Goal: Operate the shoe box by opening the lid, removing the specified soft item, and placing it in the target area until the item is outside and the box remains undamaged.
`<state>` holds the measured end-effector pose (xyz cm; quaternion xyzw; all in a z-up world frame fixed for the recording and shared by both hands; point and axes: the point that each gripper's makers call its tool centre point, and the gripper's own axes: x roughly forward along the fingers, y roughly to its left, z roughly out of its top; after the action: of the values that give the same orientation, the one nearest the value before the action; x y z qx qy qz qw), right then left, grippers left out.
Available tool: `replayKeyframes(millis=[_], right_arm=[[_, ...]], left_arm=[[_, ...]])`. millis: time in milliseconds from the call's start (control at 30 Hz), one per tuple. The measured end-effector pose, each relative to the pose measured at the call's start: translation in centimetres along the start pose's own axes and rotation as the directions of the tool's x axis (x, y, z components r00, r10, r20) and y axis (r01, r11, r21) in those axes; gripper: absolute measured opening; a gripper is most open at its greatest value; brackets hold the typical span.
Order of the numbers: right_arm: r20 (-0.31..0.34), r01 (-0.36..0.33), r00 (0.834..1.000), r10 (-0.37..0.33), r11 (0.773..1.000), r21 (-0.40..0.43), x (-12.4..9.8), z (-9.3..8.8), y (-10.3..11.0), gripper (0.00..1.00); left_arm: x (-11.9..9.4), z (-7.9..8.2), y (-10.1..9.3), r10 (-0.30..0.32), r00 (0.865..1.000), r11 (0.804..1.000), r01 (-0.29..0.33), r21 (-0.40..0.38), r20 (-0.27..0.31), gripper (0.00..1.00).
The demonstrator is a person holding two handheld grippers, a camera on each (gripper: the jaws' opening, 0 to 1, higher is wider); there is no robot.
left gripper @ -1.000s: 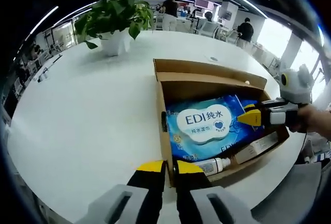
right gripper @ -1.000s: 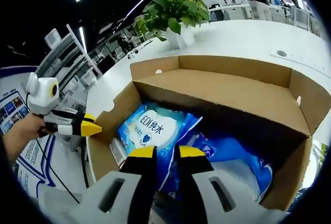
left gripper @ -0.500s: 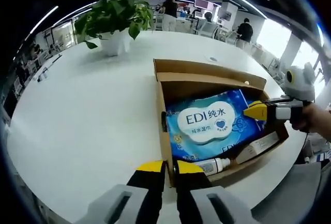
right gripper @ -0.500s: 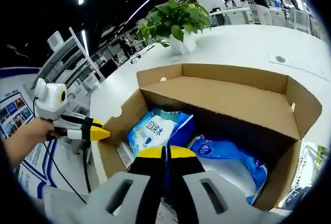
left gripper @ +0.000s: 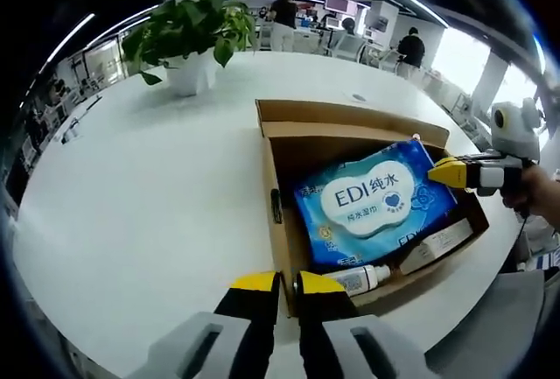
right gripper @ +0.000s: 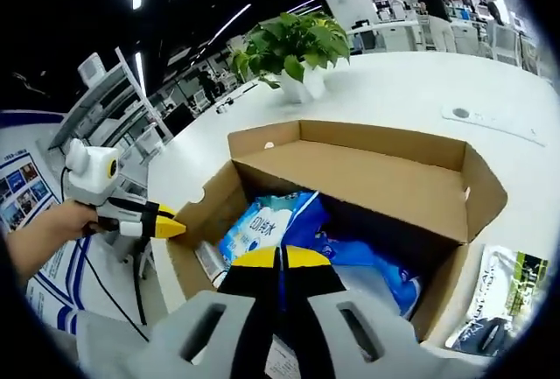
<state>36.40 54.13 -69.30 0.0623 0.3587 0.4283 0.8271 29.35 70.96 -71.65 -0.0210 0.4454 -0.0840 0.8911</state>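
An open brown cardboard shoe box lies on a white table. Inside it is a blue wet-wipes pack with a white "EDI" label, its far end tilted up. In the left gripper view my right gripper comes in from the right and is shut on that end of the pack. In the right gripper view the pack hangs between my right gripper's closed yellow tips, over the box. My left gripper is shut on the box's near wall, and shows at the box's left corner.
A second blue pack, a small white bottle and a flat carton also lie in the box. A potted plant stands further back on the table. A printed packet lies right of the box. People sit at desks behind.
My right gripper has closed on the wipes pack and pulled back and up, raising the pack's end off the box floor. My left gripper has stayed on the box wall.
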Motion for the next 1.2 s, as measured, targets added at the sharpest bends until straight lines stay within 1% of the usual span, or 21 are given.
replayKeyframes(millis=[167, 367, 467, 600, 667, 767, 833, 967, 1067, 1200], right_arm=[[0.0, 0.018, 1.0, -0.018, 0.999, -0.03, -1.1, 0.1, -0.6, 0.0], [-0.011, 0.044, 0.999, -0.044, 0.998, -0.036, -2.3, -0.5, -1.6, 0.0], [-0.02, 0.054, 0.998, -0.054, 0.998, -0.031, -2.7, -1.0, -2.1, 0.0], [-0.036, 0.074, 0.997, -0.075, 0.997, -0.028, -2.8, -1.5, -2.7, 0.0], [-0.044, 0.084, 0.995, -0.085, 0.996, -0.026, -2.8, -1.8, -3.0, 0.0], [-0.054, 0.089, 0.994, -0.09, 0.996, -0.027, -3.0, -2.1, -3.2, 0.0], [-0.065, 0.094, 0.993, -0.095, 0.995, -0.023, -3.0, -2.4, -3.5, 0.0], [-0.079, 0.101, 0.992, -0.102, 0.995, -0.018, -3.1, -2.8, -3.9, 0.0], [-0.09, 0.111, 0.99, -0.113, 0.994, -0.027, -3.1, -3.1, -4.1, 0.0], [-0.098, 0.117, 0.988, -0.121, 0.992, -0.037, -3.1, -3.3, -4.3, 0.0]], left_arm=[[0.0, 0.0, 0.0, 0.003, 1.0, 1.0, -0.003, 0.018, -0.015, 0.07], [-0.2, 0.4, -0.3, -0.001, 1.0, 0.998, 0.003, 0.058, -0.025, 0.1], [-0.5, 1.1, -0.8, -0.005, 1.0, 0.997, 0.006, 0.073, -0.01, 0.15], [-0.9, 2.3, -1.4, 0.004, 1.0, 0.991, -0.006, 0.136, 0.014, 0.21], [-1.1, 2.8, -1.5, 0.013, 1.0, 0.988, -0.015, 0.152, 0.02, 0.22], [-1.2, 3.6, -2.0, 0.0, 0.999, 0.987, -0.006, 0.161, 0.037, 0.23], [-1.0, 4.0, -2.5, -0.012, 0.999, 0.985, 0.004, 0.172, 0.044, 0.24], [0.0, 4.3, -3.6, -0.048, 0.998, 0.983, 0.041, 0.179, 0.034, 0.24], [1.1, 4.0, -4.5, -0.074, 0.997, 0.98, 0.071, 0.185, 0.012, 0.25], [2.5, 3.5, -5.4, -0.116, 0.993, 0.978, 0.117, 0.17, -0.015, 0.26]])
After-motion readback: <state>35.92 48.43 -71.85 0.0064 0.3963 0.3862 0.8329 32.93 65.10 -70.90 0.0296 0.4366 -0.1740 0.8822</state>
